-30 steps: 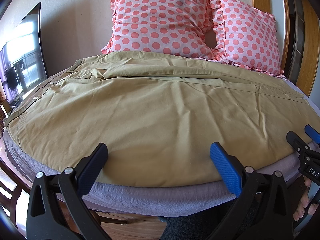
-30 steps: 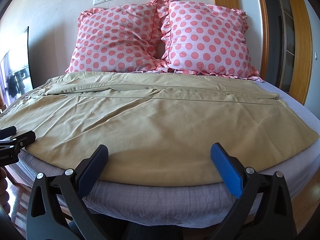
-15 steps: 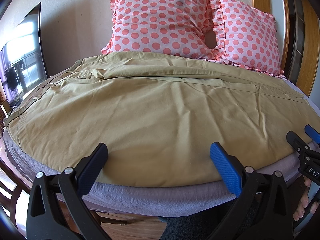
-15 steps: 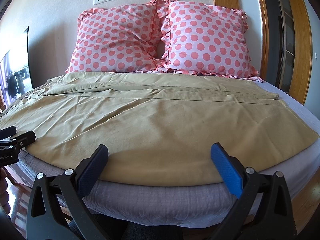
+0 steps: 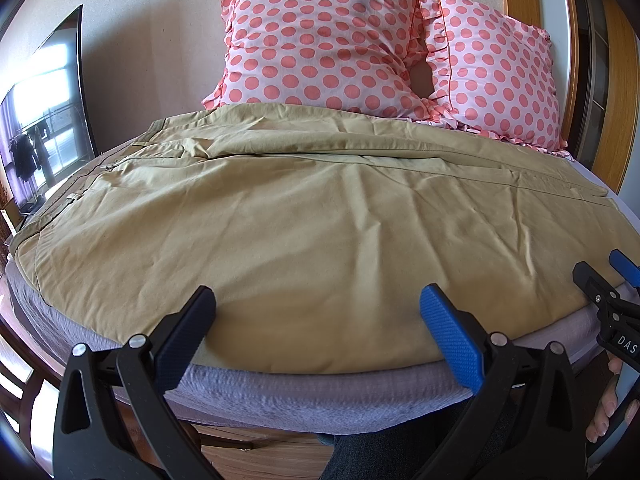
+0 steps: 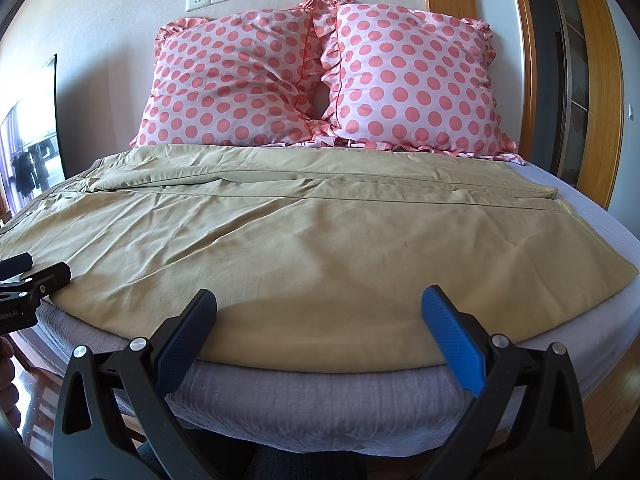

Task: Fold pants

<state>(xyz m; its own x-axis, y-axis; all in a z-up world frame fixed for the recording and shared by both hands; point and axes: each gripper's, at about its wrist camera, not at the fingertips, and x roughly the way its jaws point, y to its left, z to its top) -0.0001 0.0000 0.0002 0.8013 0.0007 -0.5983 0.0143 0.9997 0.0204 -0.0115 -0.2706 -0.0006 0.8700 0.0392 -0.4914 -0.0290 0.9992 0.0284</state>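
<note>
Khaki pants (image 5: 304, 220) lie spread flat across the bed, waistband at the left, leg ends at the right; they also fill the right wrist view (image 6: 304, 240). My left gripper (image 5: 316, 312) is open and empty, just above the near hem at the bed's front edge. My right gripper (image 6: 318, 312) is open and empty, at the same hem further right. The right gripper shows at the right edge of the left wrist view (image 5: 608, 280). The left gripper shows at the left edge of the right wrist view (image 6: 36, 276).
Two pink polka-dot pillows (image 6: 320, 80) lean against the wall at the bed's head. The grey-purple sheet (image 6: 320, 400) hangs over the front edge. A dark screen (image 5: 44, 120) stands at the left. A wooden door frame (image 6: 592, 100) is at the right.
</note>
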